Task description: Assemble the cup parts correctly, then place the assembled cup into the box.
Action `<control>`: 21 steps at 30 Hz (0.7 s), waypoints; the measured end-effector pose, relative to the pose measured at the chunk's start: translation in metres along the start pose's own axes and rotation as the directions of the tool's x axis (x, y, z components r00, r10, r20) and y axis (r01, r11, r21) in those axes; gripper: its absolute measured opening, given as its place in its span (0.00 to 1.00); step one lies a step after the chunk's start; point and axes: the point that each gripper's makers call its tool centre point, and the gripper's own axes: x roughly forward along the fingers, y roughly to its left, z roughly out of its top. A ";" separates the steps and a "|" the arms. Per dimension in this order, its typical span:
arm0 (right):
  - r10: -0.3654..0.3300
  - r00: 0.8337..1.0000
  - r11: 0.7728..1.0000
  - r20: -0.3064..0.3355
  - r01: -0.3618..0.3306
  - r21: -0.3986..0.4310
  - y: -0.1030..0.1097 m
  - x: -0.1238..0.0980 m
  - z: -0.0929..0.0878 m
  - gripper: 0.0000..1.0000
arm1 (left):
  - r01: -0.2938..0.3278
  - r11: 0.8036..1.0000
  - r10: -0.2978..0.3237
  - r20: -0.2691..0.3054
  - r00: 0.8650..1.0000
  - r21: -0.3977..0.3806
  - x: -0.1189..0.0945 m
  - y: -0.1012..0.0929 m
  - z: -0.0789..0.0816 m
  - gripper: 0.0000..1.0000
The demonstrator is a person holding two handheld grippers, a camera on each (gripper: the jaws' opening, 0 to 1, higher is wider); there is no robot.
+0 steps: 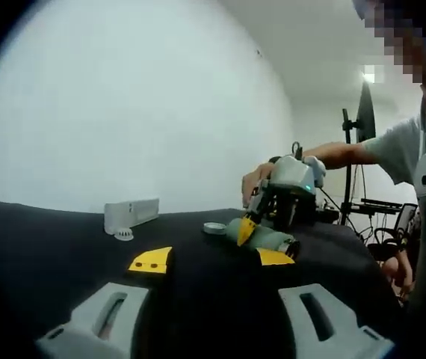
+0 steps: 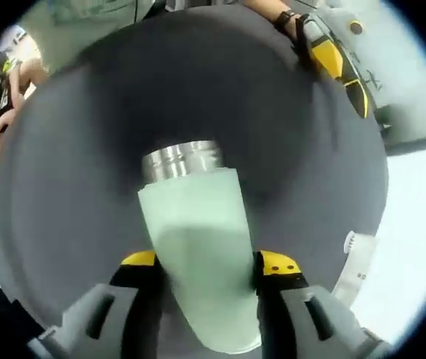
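Observation:
A pale green cup body (image 2: 198,247) with a silver threaded neck (image 2: 181,161) lies on the black table, and my right gripper (image 2: 208,263) is shut on its sides with the yellow-tipped jaws. In the left gripper view the same cup body (image 1: 264,238) lies right of centre under the right gripper (image 1: 284,196). A small round lid part (image 1: 214,228) rests on the table just left of it. My left gripper (image 1: 213,259) stands wide open near the table's front with nothing between its jaws. The left gripper (image 2: 336,60) also shows at the upper right in the right gripper view.
A white oblong box-like piece (image 1: 131,214) stands at the back left of the black table (image 1: 63,254), with a small white cap (image 1: 123,235) in front of it. A person (image 1: 392,149) reaches in from the right. Stands and gear (image 1: 355,172) crowd the right.

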 end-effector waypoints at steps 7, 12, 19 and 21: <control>-0.035 0.994 0.972 0.099 0.011 0.237 0.003 -0.007 0.004 0.43 | -0.007 1.000 0.007 -0.005 1.000 0.000 0.000 0.002 -0.001 0.43; -0.116 0.980 0.932 0.162 0.051 0.360 -0.003 -0.018 0.000 0.43 | -0.009 1.000 0.009 -0.004 1.000 -0.005 0.000 0.002 -0.001 0.43; -0.249 0.937 0.847 0.244 0.088 0.523 -0.020 -0.038 0.005 0.43 | -0.016 1.000 0.016 -0.001 1.000 -0.012 -0.001 0.004 0.000 0.43; -0.300 0.915 0.817 0.271 0.099 0.568 -0.026 -0.046 0.008 0.43 | -0.018 1.000 0.018 0.005 1.000 -0.017 -0.001 0.005 0.001 0.43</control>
